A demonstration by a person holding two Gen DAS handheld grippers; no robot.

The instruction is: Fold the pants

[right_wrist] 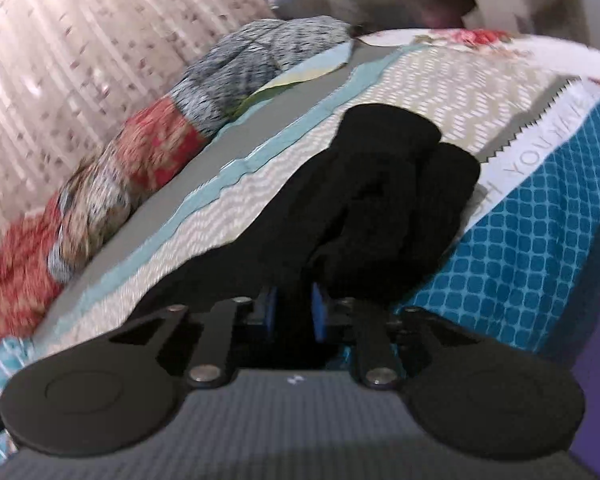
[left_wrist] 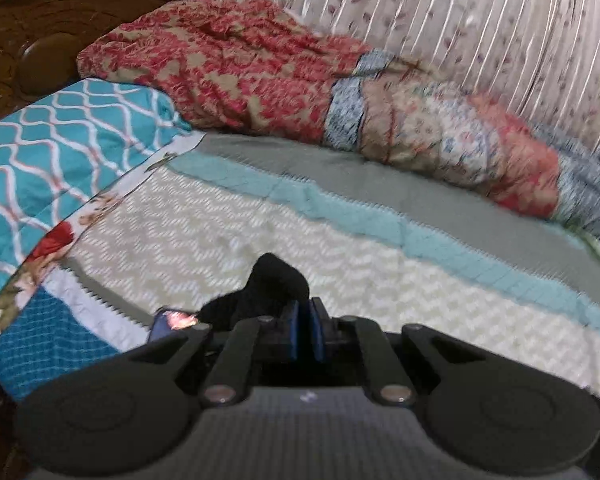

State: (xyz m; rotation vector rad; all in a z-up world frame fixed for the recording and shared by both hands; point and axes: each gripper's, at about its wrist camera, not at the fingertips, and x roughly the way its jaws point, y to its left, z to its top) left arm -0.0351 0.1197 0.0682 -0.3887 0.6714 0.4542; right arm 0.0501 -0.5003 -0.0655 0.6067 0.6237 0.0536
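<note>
Black pants (right_wrist: pixel 384 200) on zigzag bedspread (left_wrist: pixel 204 240) beside pleated curtain (left_wrist: pixel 460 20), both grippers' jaws clenched on them

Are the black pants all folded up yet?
Not yet. The black pants lie bunched on the bed cover, with no neat fold showing. Right now the right gripper is shut on one part of the cloth and the left gripper pinches another bit. Flattening the pants and folding them is still left.
</note>
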